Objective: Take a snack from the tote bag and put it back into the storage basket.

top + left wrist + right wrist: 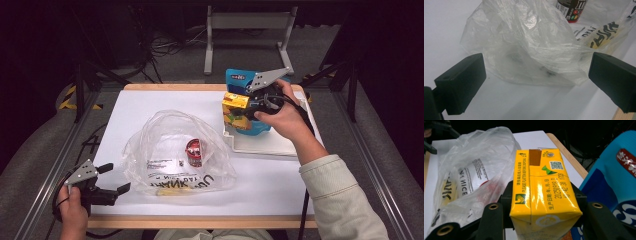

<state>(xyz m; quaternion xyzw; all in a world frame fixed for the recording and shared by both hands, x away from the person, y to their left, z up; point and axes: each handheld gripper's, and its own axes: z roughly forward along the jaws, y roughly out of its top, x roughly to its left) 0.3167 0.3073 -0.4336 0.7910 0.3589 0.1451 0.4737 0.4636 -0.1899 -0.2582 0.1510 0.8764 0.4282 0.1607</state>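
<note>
Yellow carton (541, 190) is clamped in the right gripper (260, 100), lifted at the table's far right, long axis along the jaws. Bag (175, 150) lies to its left. Left gripper (107, 182), jaws wide and empty, faces the bag's near-left edge.

Bright white table (150, 105) amid dark surroundings (glare on carton (544, 185)), soft blur.
</note>
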